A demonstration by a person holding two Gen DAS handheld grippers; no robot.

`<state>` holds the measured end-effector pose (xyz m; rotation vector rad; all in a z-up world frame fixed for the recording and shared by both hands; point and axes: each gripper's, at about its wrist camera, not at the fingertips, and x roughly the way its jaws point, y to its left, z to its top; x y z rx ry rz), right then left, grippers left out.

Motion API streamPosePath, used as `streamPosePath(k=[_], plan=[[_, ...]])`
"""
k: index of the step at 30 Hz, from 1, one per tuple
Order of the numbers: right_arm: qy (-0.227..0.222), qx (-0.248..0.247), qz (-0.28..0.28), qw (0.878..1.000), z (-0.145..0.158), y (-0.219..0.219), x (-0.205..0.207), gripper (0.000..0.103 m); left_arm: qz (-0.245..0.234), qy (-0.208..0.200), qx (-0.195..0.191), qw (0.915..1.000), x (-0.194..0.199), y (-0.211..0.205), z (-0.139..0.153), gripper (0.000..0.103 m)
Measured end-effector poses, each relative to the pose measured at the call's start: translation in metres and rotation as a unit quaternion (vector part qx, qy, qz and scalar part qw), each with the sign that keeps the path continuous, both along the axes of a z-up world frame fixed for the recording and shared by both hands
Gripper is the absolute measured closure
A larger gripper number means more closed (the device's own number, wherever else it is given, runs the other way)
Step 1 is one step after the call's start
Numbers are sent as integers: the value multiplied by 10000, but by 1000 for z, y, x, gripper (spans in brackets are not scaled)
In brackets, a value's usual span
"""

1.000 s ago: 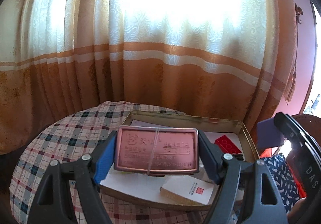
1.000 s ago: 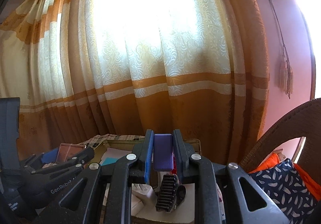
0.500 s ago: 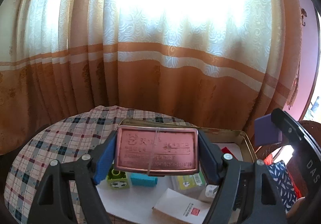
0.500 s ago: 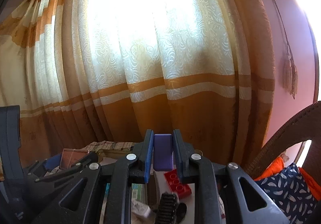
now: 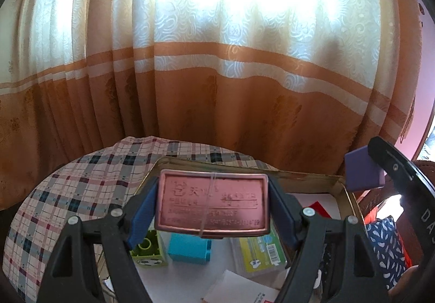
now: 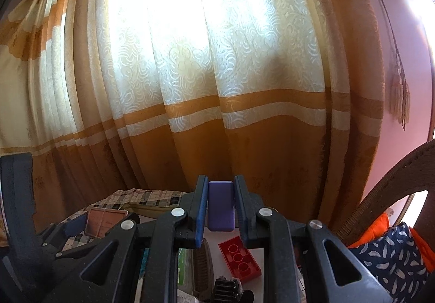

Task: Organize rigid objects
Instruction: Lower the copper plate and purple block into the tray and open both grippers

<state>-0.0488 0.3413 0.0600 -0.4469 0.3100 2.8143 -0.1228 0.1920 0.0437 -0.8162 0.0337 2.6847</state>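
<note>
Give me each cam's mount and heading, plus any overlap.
Left wrist: sits on the left tool, facing the curtain over the open tin tray; its fingers clamp a copper tin; right tool at the right edge.
Right wrist: sits on the right tool, facing the same curtain; fingers clamp a purple block; left tool at lower left.
Shared: curtain, tray, copper tin, purple block, red brick.

Black tongs (image 5: 212, 210) — blue pads (image 5: 142, 214), silver screws.
</note>
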Motion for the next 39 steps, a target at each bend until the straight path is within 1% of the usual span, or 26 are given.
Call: streamPosePath(k=[5,15,28,39], plan=[[-161,-52,11,9999,-3,3,-12,81,67,-72,-99,9999,-8,4,-3,26],[-333,-89,0,9994,-8,5,-22,81,113,-206,-303,9993,-18,12,-6,26],[-484,-175,-10,9987,-14,10,-31,81,139,-455,-416,9980,-27,20,-17,26],[-828,-240,46,9963,-20,12,-44,81,123,-776,-720,9943,-34,27,-33,26]])
